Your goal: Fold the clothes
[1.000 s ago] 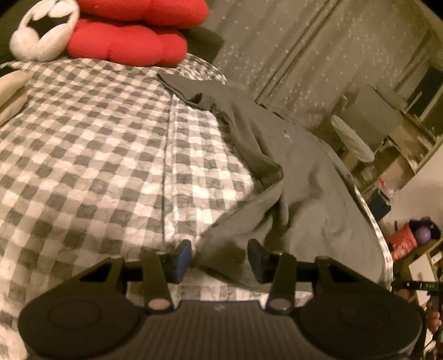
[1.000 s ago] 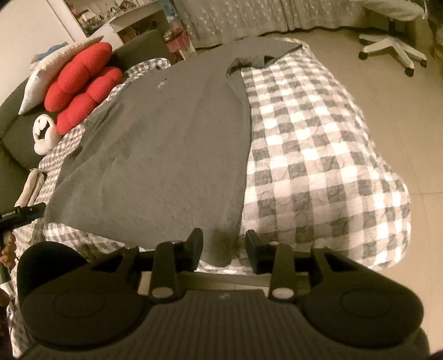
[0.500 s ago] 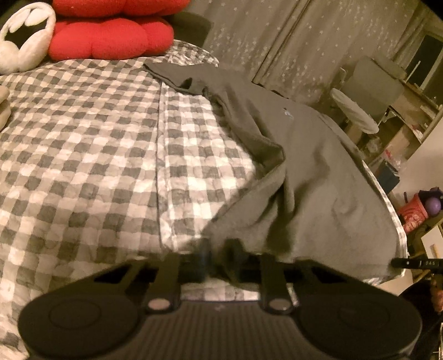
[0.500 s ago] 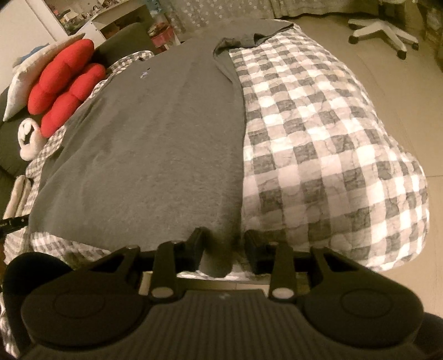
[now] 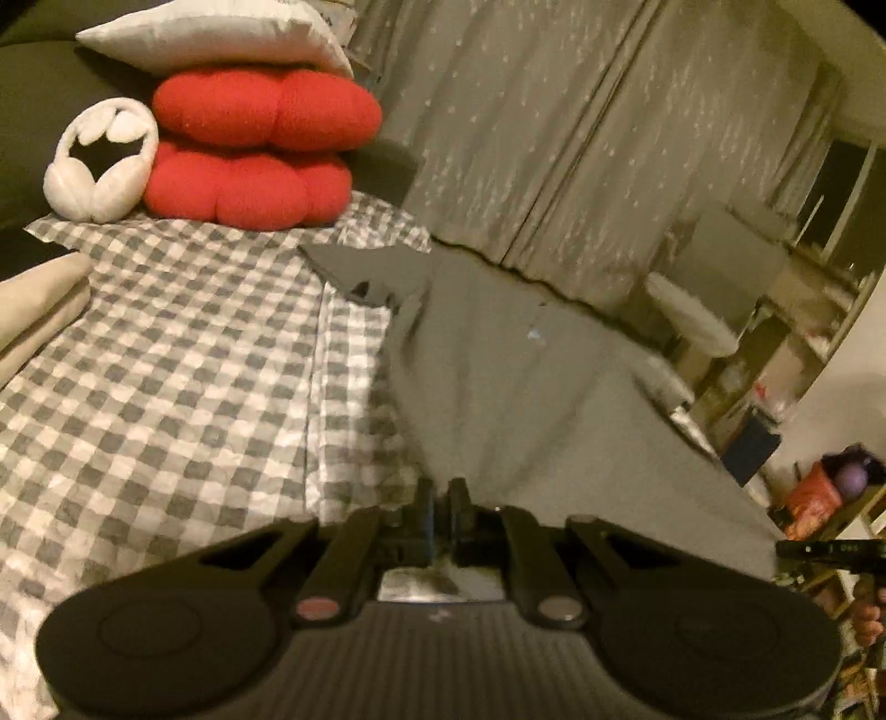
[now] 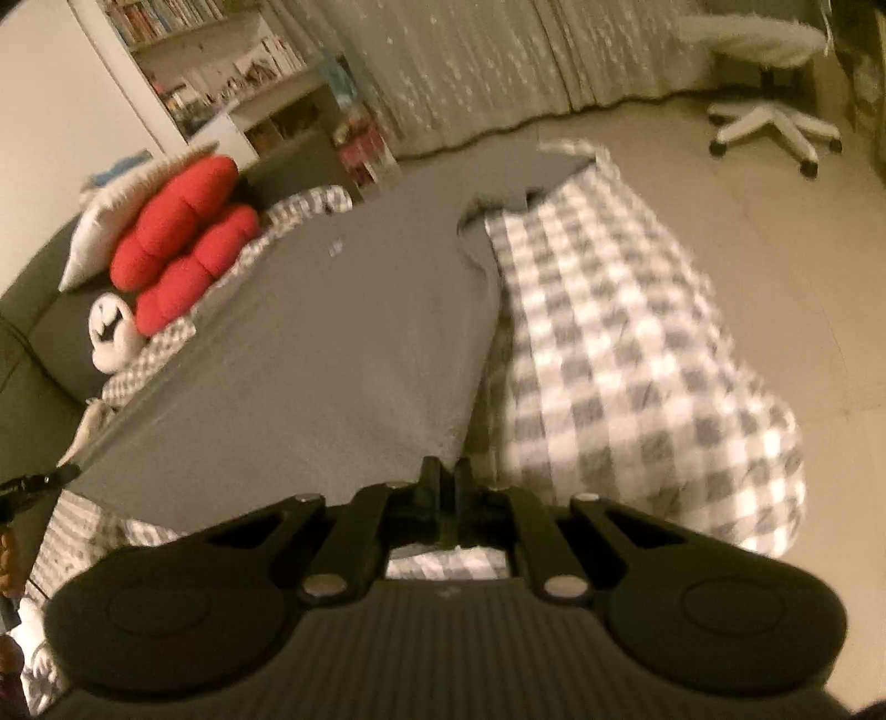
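A grey T-shirt (image 5: 531, 399) lies spread on a bed with a grey-and-white checked cover (image 5: 166, 387). My left gripper (image 5: 441, 498) is shut on the shirt's near hem corner, and the cloth rises taut from the bed to its tips. In the right wrist view the same grey T-shirt (image 6: 332, 343) stretches away over the checked cover (image 6: 637, 387). My right gripper (image 6: 447, 477) is shut on the other near hem corner, which is lifted off the bed. A sleeve (image 6: 531, 177) lies at the far end.
Red cushions (image 5: 255, 149), a white pillow (image 5: 216, 39) and a white plush toy (image 5: 99, 160) sit at the head of the bed. A white swivel chair (image 6: 769, 111) stands on the floor by the curtains (image 5: 554, 127). Bookshelves (image 6: 221, 72) line the wall.
Both grippers went from open around the shirt's hem to shut on it. Both then rose, pulling the near hem up off the bed and drawing the shirt taut.
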`<state>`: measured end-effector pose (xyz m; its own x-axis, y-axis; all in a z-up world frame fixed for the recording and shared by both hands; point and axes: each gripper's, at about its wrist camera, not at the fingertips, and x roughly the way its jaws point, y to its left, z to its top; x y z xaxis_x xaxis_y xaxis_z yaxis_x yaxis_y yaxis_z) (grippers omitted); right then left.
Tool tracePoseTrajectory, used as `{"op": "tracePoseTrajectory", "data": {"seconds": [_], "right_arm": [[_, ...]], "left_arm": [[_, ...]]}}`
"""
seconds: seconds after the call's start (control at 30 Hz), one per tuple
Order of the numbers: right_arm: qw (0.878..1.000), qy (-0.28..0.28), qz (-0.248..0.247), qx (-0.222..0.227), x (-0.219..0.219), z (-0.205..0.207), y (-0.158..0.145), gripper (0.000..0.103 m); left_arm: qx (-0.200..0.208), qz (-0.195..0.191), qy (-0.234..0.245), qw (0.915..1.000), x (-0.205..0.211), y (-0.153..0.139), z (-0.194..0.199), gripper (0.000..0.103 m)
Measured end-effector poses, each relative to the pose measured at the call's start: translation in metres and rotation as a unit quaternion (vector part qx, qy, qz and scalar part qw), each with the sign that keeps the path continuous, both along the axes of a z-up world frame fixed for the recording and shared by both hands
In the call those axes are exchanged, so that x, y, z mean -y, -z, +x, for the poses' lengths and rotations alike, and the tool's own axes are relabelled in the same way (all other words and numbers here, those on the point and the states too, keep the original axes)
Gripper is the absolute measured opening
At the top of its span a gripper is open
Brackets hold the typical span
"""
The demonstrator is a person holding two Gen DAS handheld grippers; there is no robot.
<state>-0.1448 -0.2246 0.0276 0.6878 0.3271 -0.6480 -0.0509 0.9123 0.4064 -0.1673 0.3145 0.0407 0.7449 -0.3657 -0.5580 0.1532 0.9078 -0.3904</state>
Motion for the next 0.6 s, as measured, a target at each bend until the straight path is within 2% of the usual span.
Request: {"op": "tracePoseTrajectory", "data": {"seconds": [0.1, 0.17, 0.43, 0.6], "right_arm": [[1.0, 0.005, -0.01, 0.007, 0.006, -0.003, -0.01, 0.005], [1.0, 0.009, -0.017, 0.004, 0.011, -0.004, -0.011, 0.005], [0.998, 0.015, -0.034, -0.052, 0.015, 0.011, 0.024, 0.005], [0.994, 0.015, -0.053, -0.091, 0.015, 0.022, 0.053, 0.005]], "left_arm": [[-0.012, -0.006, 0.007, 0.9999, 0.004, 0.0, -0.007, 0.005], [-0.023, 0.007, 0.01, 0.9997, 0.01, 0.007, -0.008, 0.005], [-0.088, 0.044, 0.011, 0.9951, 0.026, 0.062, -0.002, 0.005], [-0.104, 0.072, 0.009, 0.9919, 0.032, 0.088, 0.004, 0.005]]}}
